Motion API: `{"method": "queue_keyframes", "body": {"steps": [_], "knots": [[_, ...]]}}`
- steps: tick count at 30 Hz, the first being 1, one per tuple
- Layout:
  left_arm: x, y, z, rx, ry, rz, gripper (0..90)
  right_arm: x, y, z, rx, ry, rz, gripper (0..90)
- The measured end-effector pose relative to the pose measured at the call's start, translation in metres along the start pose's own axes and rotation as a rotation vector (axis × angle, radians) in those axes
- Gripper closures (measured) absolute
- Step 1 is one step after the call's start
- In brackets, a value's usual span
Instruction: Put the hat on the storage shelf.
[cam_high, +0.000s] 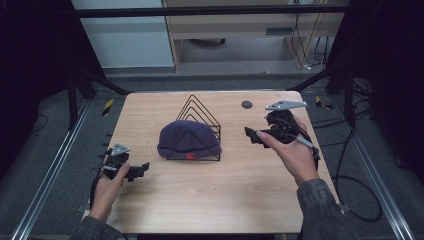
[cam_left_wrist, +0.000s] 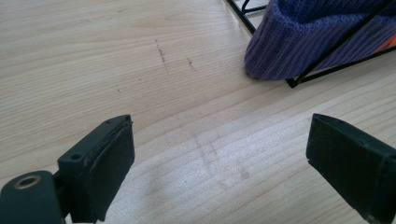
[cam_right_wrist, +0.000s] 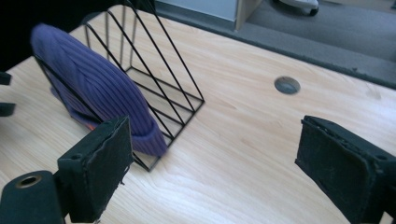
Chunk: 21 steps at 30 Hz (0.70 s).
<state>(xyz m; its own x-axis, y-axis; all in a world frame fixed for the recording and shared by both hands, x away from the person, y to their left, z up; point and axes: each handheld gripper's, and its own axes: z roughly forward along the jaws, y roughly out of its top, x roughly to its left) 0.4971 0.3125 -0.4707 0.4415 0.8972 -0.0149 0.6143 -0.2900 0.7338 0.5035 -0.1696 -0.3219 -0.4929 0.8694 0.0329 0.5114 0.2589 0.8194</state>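
Right gripper view is showing you the soft, light beanie (cam_right_wrist: 93, 88) sitting in the wire rack (cam_right_wrist: 154, 88) ahead of your left jaw, both grippers gaping empty; pinch its ribbed cuff

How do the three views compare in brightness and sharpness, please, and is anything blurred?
High view: dim and soft, dark surroundings, the hat and wire rack legible. Left gripper view: brighter, wood grain of the table crisp, a faint shadow between the open jaws. Right gripper view: bright, the hat's far edge slightly smeared.
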Motion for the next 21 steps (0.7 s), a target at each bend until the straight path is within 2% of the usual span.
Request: {"method": "queue_keyframes", "body": {"steps": [5,10,16,21], "knots": [[-0.001,-0.001,0.001,0.011,-0.005,0.0,7.0,-0.013,-0.021,0.002,0.014,-0.018,0.024,10.7],[0.0,-0.001,0.003,0.021,-0.014,-0.002,6.8,-0.026,-0.049,0.01,0.045,-0.026,0.068,10.6],[-0.002,-0.003,0.005,0.044,-0.025,0.01,6.4,-0.032,-0.083,0.024,0.099,-0.022,0.102,11.2],[-0.001,-0.005,0.01,0.09,-0.024,0.021,6.2,-0.034,-0.113,0.036,0.14,-0.01,0.139,11.5]]}}
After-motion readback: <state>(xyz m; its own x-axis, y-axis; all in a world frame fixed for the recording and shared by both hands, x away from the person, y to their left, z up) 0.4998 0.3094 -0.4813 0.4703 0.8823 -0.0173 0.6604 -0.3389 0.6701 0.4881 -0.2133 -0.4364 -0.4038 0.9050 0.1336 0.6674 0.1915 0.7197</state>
